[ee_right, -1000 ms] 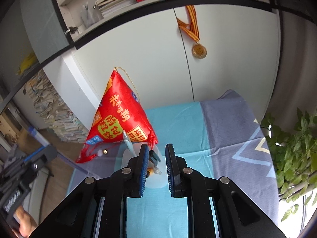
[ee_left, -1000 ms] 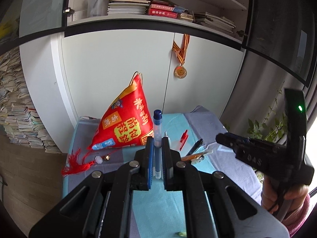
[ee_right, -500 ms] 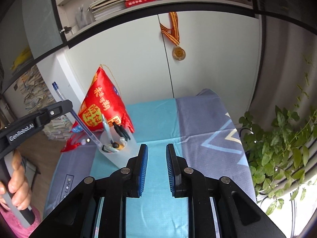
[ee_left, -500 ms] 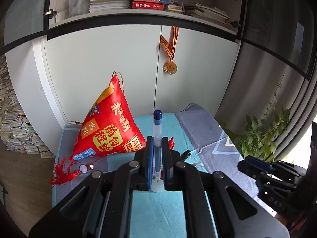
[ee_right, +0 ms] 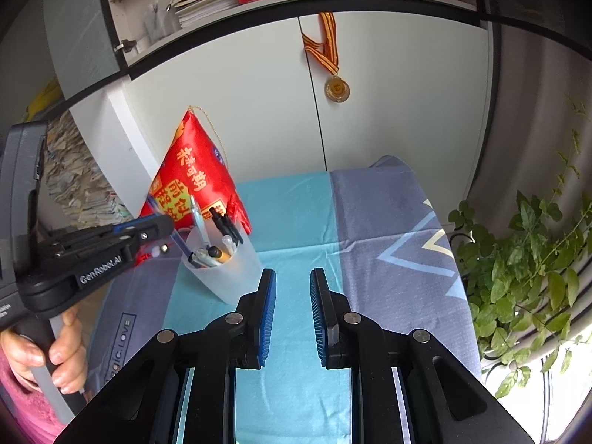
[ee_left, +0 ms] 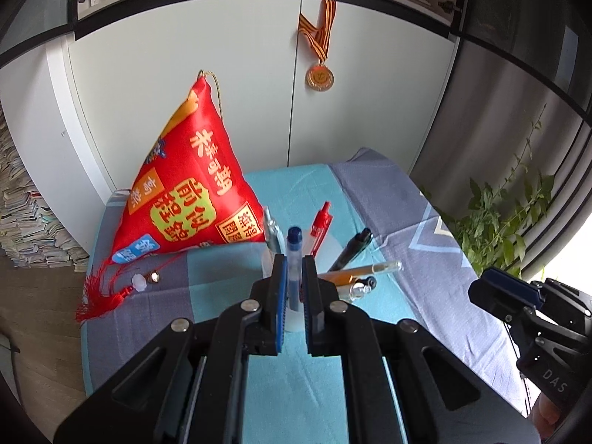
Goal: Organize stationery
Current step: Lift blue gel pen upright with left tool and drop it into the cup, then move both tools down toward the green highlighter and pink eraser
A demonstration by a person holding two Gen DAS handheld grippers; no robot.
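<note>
My left gripper (ee_left: 294, 264) is shut on a clear pen with a blue cap (ee_left: 295, 259). It holds the pen upright over a translucent plastic cup (ee_right: 225, 266), with the pen's lower end inside the cup. The cup stands on the cloth-covered table (ee_right: 314, 214) and holds several pens, among them a red one (ee_left: 320, 227), a black one (ee_left: 351, 249) and an orange one (ee_left: 355, 273). In the right wrist view the left gripper (ee_right: 159, 224) reaches the cup from the left. My right gripper (ee_right: 293, 281) is open and empty, right of the cup.
A red triangular fabric ornament (ee_left: 185, 192) with a tassel (ee_left: 100, 298) stands behind the cup. White cabinet doors (ee_left: 185, 85) with a hanging medal (ee_left: 320, 76) rise behind the table. A leafy plant (ee_right: 525, 259) is off the table's right edge. Stacked books (ee_left: 22, 214) lie left.
My left gripper has lowered the blue-capped pen into the cup. My right gripper has drawn back from the cup and to the right and opened wider.
</note>
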